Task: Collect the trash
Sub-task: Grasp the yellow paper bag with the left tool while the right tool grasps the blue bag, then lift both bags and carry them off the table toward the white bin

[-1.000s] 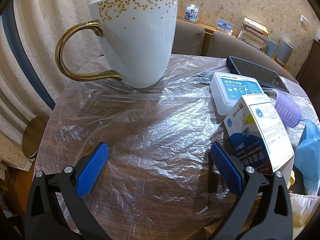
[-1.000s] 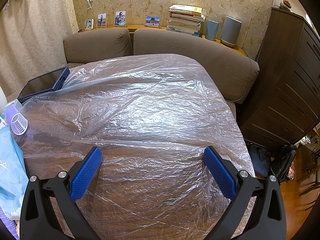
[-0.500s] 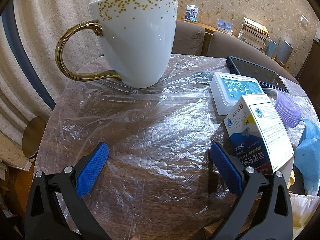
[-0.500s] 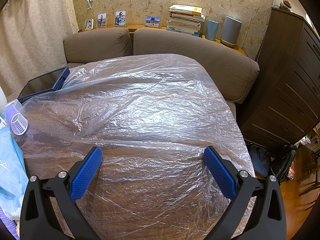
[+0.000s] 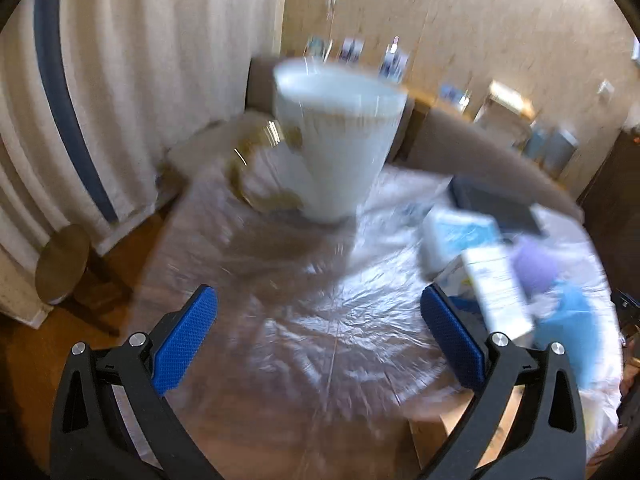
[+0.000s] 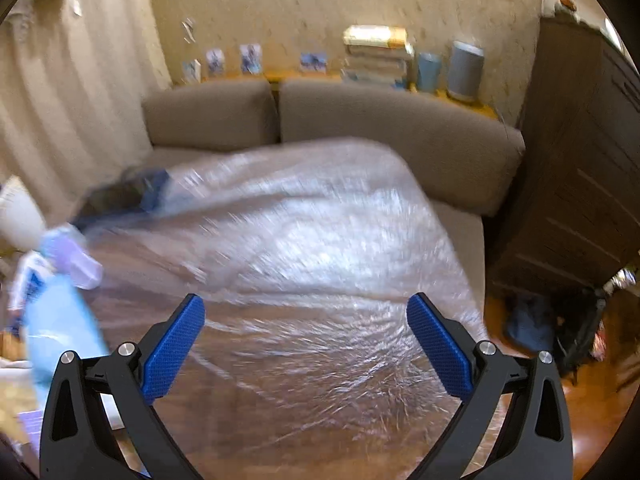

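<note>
Both views are motion-blurred. My left gripper (image 5: 320, 340) is open and empty above the plastic-covered round table (image 5: 320, 320). A white mug with gold handle (image 5: 336, 148) stands at the far side. To the right lie a white and blue medicine box (image 5: 500, 292), a dental floss box (image 5: 456, 236), a purple hair roller (image 5: 536, 268) and a blue packet (image 5: 572, 328). My right gripper (image 6: 306, 348) is open and empty over the bare right part of the table (image 6: 320, 260); the blue packet (image 6: 60, 320) and the roller (image 6: 74, 260) show at its left.
A dark tablet (image 5: 496, 204) lies at the table's far side. A brown sofa (image 6: 360, 120) stands behind the table, a dark wooden cabinet (image 6: 580, 160) at the right, a small round stool (image 5: 62, 264) at the left by the curtain.
Both grippers have lifted and pulled back from the table, so the mug and the boxes look smaller and farther. Both stay open.
</note>
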